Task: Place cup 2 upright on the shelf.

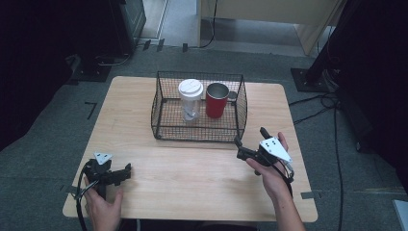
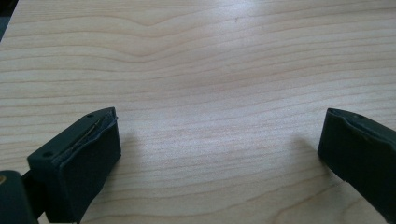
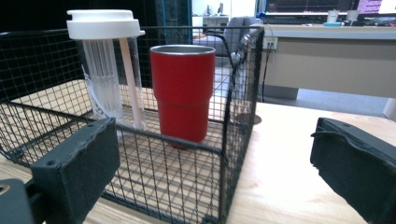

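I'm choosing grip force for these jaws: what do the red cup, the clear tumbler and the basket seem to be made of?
Red cup: likely metal, with a matte red coat and a bare silvery rim.
Clear tumbler: probably plastic, with see-through ribbed walls and a white matte lid.
Basket: thin black wire mesh, apparently coated metal.

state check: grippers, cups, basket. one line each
left gripper: open, holding nothing, low over the table
right gripper: open, holding nothing, near the basket's front right corner
red cup: upright in the basket, no lid
clear cup: upright in the basket, white lid on
wire basket: upright on the table, open top
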Demonstrator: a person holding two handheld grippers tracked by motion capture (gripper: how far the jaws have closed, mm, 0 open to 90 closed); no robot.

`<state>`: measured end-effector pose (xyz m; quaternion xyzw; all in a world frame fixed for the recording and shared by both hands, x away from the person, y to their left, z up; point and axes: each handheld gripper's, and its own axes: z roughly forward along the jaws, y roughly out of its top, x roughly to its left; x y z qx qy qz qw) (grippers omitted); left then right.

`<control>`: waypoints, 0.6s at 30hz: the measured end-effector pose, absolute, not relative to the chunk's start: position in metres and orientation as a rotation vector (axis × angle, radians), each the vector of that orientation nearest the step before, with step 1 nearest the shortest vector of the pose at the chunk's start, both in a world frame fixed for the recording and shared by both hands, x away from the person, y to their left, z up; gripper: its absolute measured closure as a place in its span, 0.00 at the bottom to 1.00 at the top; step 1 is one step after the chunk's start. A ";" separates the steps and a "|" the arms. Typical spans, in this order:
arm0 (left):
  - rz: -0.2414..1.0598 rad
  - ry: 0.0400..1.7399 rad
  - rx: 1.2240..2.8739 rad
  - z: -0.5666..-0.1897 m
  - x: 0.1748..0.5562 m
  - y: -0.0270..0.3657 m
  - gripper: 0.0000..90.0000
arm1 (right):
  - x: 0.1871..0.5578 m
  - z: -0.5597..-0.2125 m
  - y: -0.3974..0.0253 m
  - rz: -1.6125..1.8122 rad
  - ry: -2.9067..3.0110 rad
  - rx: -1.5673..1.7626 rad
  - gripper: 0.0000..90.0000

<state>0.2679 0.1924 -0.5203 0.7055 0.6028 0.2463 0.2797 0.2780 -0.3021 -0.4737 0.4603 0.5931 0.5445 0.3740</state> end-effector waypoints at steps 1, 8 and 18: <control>0.661 1.616 1.892 -0.520 0.268 0.192 0.00 | 0.277 -0.475 -0.303 1.392 1.518 1.179 0.02; 0.660 1.616 1.894 -0.520 0.268 0.192 0.00 | 0.268 -0.483 -0.316 1.377 1.501 1.219 0.02; 0.660 1.615 1.896 -0.520 0.268 0.193 0.00 | 0.256 -0.497 -0.336 1.310 1.504 1.283 0.02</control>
